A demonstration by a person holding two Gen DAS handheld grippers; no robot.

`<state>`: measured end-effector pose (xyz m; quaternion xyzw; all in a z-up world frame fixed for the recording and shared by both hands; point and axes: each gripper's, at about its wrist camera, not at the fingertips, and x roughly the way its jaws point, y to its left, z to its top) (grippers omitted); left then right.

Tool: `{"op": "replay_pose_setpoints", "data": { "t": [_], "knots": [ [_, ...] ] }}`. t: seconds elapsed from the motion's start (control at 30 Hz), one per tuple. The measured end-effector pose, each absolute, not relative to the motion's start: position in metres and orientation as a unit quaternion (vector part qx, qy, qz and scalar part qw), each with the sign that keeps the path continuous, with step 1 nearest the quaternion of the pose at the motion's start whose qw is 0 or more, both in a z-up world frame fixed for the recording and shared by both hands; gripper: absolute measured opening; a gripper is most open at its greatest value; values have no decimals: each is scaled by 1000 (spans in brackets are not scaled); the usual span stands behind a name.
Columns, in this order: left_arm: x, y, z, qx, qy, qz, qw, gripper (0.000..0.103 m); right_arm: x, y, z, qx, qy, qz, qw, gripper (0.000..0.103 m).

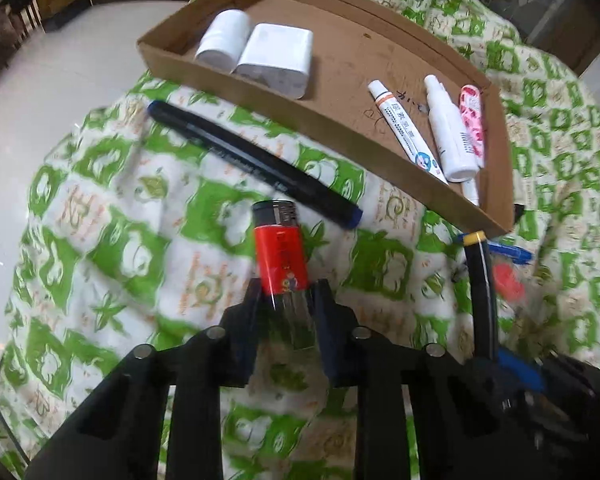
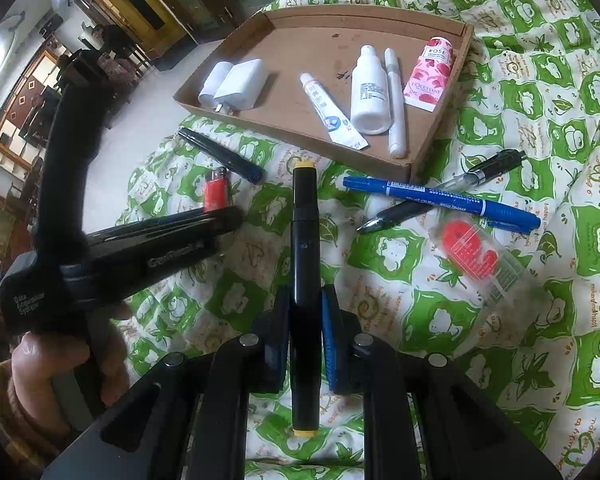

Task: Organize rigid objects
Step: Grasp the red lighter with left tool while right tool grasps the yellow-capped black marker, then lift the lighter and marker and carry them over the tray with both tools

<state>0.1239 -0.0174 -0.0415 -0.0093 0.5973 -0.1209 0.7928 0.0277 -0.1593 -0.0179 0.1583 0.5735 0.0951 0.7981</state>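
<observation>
A red lighter (image 1: 280, 256) with a clear lower end sits between the pads of my left gripper (image 1: 288, 292), which is shut on it just above the green-patterned cloth. The right wrist view has this gripper (image 2: 224, 216) at the left, with the lighter (image 2: 216, 192) sticking out past its tips. My right gripper (image 2: 305, 300) is shut on the middle of a black marker with yellow ends (image 2: 305, 240), which points towards the cardboard tray (image 2: 292, 132). In the left wrist view that marker (image 1: 480, 280) stands at the right and the tray (image 1: 260, 92) lies ahead.
The tray holds two white chargers (image 1: 276, 56), a small tube (image 2: 332, 120), a white bottle (image 2: 370, 88), a white pen (image 2: 396, 120) and a pink tube (image 2: 430, 76). On the cloth lie a black marker (image 1: 252, 160), a blue marker (image 2: 440, 198), a black pen (image 2: 492, 168) and a clear case (image 2: 476, 264). A hand (image 2: 60, 360) grips the left tool.
</observation>
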Motion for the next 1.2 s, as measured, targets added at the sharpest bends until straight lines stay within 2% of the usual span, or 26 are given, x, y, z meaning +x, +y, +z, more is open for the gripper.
{"op": "replay_pose_setpoints", "data": {
  "t": [0.13, 0.27, 0.53, 0.9, 1.2],
  "knots": [
    [114, 6, -36, -8, 610, -169, 774, 21, 27, -158, -17, 158, 574, 98, 798, 13],
    [98, 11, -36, 46, 615, -194, 763, 21, 27, -155, -21, 160, 582, 104, 791, 13],
    [94, -6, -45, 93, 604, -177, 771, 21, 27, -147, -32, 151, 599, 108, 779, 13],
    [129, -38, -56, 105, 598, -159, 779, 22, 28, -143, -39, 147, 611, 109, 770, 13],
    [112, -41, -58, 112, 566, -157, 802, 19, 29, -144, -36, 150, 605, 108, 775, 13]
  ]
}}
